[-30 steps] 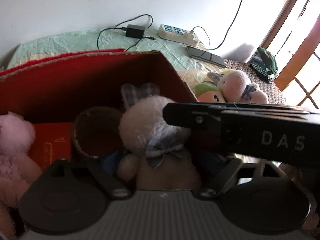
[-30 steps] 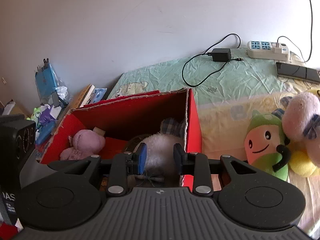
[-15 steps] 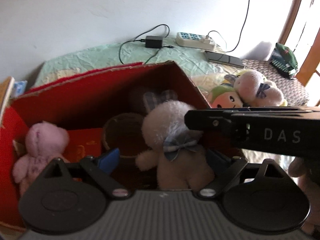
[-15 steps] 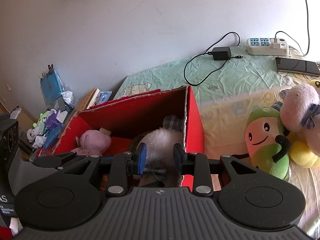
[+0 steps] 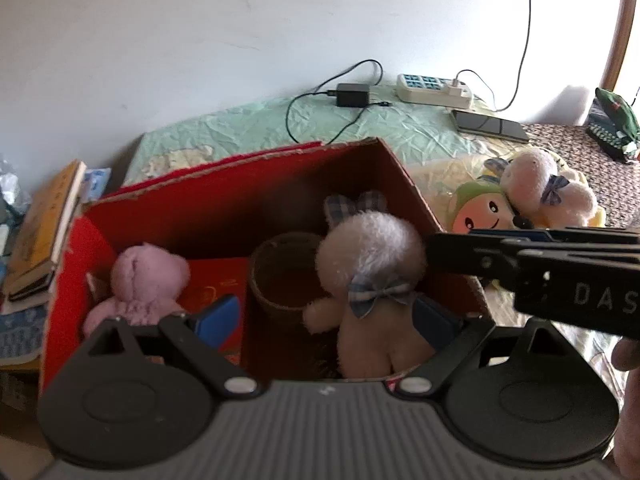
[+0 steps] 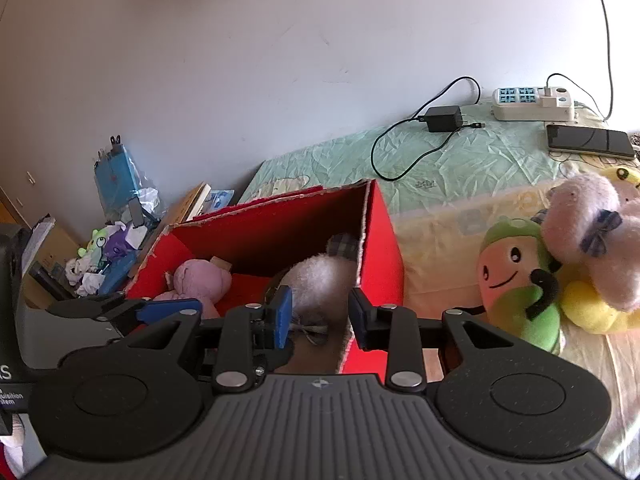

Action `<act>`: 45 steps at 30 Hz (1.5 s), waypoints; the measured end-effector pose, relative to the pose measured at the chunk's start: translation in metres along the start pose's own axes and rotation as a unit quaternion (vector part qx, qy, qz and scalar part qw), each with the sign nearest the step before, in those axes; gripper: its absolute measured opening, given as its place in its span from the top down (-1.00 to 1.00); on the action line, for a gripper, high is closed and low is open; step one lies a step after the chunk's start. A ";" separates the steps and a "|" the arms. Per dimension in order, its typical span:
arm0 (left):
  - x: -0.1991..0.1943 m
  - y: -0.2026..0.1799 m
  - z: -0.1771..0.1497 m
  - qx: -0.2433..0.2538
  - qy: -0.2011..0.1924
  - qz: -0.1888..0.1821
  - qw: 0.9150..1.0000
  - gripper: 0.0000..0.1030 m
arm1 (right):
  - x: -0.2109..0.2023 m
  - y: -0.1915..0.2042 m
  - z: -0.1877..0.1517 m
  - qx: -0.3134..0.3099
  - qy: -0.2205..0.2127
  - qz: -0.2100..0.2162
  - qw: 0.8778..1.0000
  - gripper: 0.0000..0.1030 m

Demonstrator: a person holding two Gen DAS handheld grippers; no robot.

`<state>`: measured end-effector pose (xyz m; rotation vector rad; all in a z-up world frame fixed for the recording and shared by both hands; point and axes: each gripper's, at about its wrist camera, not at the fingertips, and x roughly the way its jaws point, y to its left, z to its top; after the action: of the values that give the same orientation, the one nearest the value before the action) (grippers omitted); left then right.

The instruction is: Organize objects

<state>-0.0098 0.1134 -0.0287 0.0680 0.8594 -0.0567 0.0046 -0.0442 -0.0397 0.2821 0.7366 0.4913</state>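
Note:
A red cardboard box [image 5: 208, 204] [image 6: 380, 232] stands on the bed. Inside it lie a white plush bunny with a plaid bow [image 5: 372, 264] [image 6: 320, 280], a pink plush [image 5: 144, 280] [image 6: 200, 280] and a brown round basket [image 5: 280, 272]. My left gripper [image 5: 328, 320] is open wide above the box, with the bunny between its jaws and not gripped. My right gripper [image 6: 320, 316] is open above the box's near right corner, with nothing in it. A green-hatted plush [image 6: 516, 280] [image 5: 480, 212] and a pale pink plush [image 6: 588, 224] [image 5: 540, 184] lie on the bed to the right.
A power strip [image 6: 532, 104], a charger with its cable [image 6: 444, 118] and a phone [image 6: 588, 140] lie on the bed near the wall. Books [image 5: 44, 224] and cluttered small items [image 6: 108, 256] are left of the box. A yellow plush [image 6: 600, 304] lies under the pink one.
Both grippers have pulled back and up from the box, so more of it shows. The left gripper has let go of the white bunny, which stays in the box.

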 end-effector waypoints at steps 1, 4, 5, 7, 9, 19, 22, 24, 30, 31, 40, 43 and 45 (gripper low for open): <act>-0.002 -0.002 0.000 0.000 0.000 0.006 1.000 -0.82 | -0.002 -0.002 0.000 0.003 0.000 0.002 1.000 0.35; -0.008 -0.008 0.001 -0.001 0.001 0.028 1.000 -0.82 | -0.007 -0.009 0.000 0.007 -0.001 0.001 1.000 0.36; -0.010 -0.009 0.002 -0.002 0.002 0.036 0.999 -0.82 | -0.009 -0.011 0.000 0.009 -0.001 0.002 1.000 0.35; -0.012 -0.011 0.004 -0.006 0.005 0.053 0.999 -0.82 | -0.012 -0.015 0.000 0.011 -0.001 0.002 1.000 0.35; -0.015 -0.014 0.005 -0.013 0.009 0.065 0.998 -0.81 | -0.015 -0.019 0.000 0.011 0.002 0.000 1.000 0.35; -0.027 -0.035 0.013 -0.025 0.013 0.096 0.995 -0.81 | -0.026 -0.032 0.003 -0.005 0.009 -0.012 1.000 0.28; -0.027 -0.042 0.015 -0.029 0.015 0.096 0.995 -0.81 | -0.029 -0.040 0.003 -0.005 0.012 -0.016 1.000 0.27; -0.026 -0.048 0.016 -0.030 0.016 0.096 0.995 -0.80 | -0.030 -0.046 0.002 -0.003 0.015 -0.018 1.000 0.27; -0.026 -0.070 0.021 -0.024 0.015 0.093 0.995 -0.80 | -0.036 -0.065 0.001 0.004 0.022 -0.024 0.999 0.27; -0.026 -0.075 0.022 -0.022 0.014 0.091 0.995 -0.80 | -0.038 -0.069 0.000 0.005 0.022 -0.025 0.999 0.27; -0.020 -0.116 0.033 -0.003 0.013 0.078 0.997 -0.80 | -0.048 -0.103 0.000 0.023 0.027 -0.032 0.999 0.26; -0.016 -0.129 0.035 0.004 0.015 0.070 0.997 -0.80 | -0.051 -0.115 -0.002 0.030 0.031 -0.036 0.998 0.26; -0.013 -0.139 0.035 0.010 0.016 0.064 0.998 -0.80 | -0.053 -0.125 -0.004 0.037 0.034 -0.039 0.998 0.26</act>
<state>-0.0021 -0.0276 -0.0011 0.1428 0.8846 0.0558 0.0093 -0.1778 -0.0638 0.3049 0.8306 0.4024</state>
